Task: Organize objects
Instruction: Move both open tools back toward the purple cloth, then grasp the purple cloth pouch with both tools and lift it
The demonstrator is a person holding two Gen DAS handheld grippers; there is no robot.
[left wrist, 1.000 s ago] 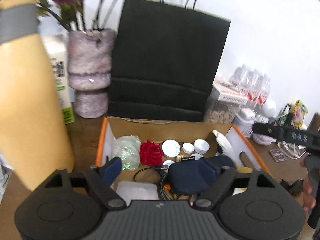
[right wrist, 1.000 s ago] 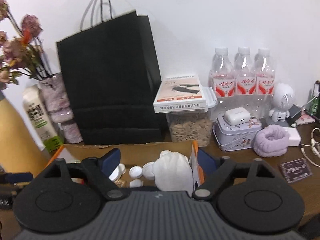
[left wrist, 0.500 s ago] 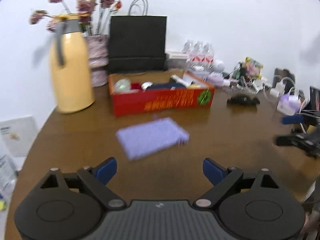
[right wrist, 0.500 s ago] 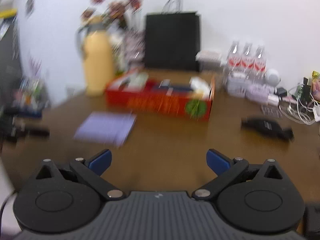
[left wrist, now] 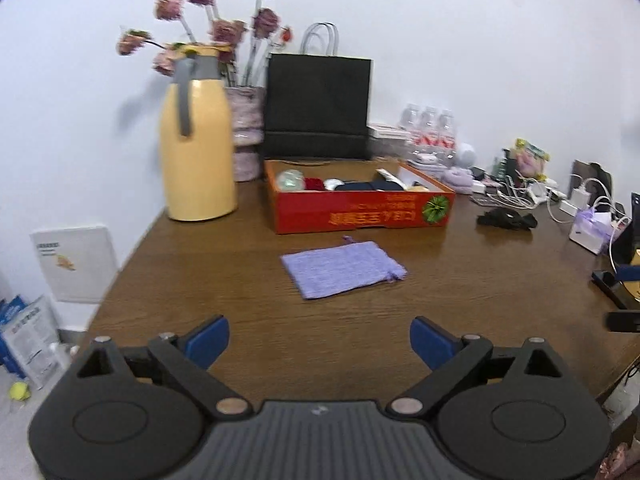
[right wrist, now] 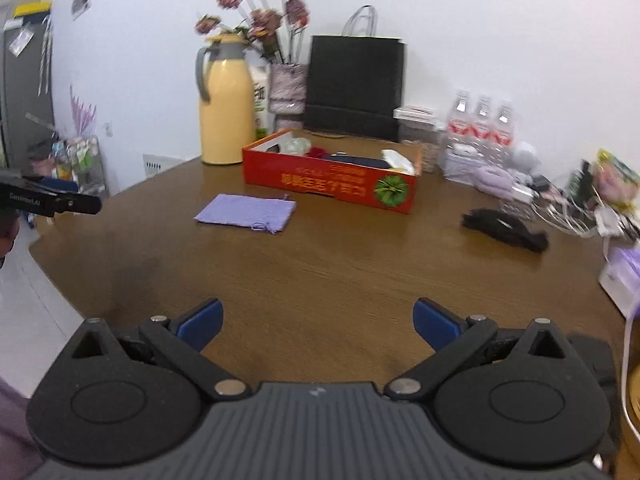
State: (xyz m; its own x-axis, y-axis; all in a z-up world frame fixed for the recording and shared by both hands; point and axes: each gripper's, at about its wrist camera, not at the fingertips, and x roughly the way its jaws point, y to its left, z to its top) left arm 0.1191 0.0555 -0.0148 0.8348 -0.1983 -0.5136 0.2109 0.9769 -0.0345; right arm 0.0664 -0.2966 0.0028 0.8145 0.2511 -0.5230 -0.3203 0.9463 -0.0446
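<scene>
A red cardboard box (left wrist: 360,210) (right wrist: 332,182) holding a red rose, white lids, a dark pouch and other small items stands at the back of the brown table. A flat lilac drawstring pouch (left wrist: 344,270) (right wrist: 246,212) lies on the table in front of it. A black object (left wrist: 506,220) (right wrist: 504,230) lies to the right. My left gripper (left wrist: 320,340) is open and empty, held over the near table edge. My right gripper (right wrist: 318,322) is open and empty, also near the front edge.
A yellow thermos jug (left wrist: 196,152) (right wrist: 222,100), a vase of flowers (left wrist: 248,136), a black paper bag (left wrist: 318,108) (right wrist: 354,88) and water bottles (right wrist: 482,124) stand at the back. Cables and chargers (left wrist: 532,196) clutter the right side. A lilac box (right wrist: 622,276) sits at the right edge.
Both grippers have pulled far back from right above the red box to the table's front edge. The whole table and the lilac pouch are now in view.
</scene>
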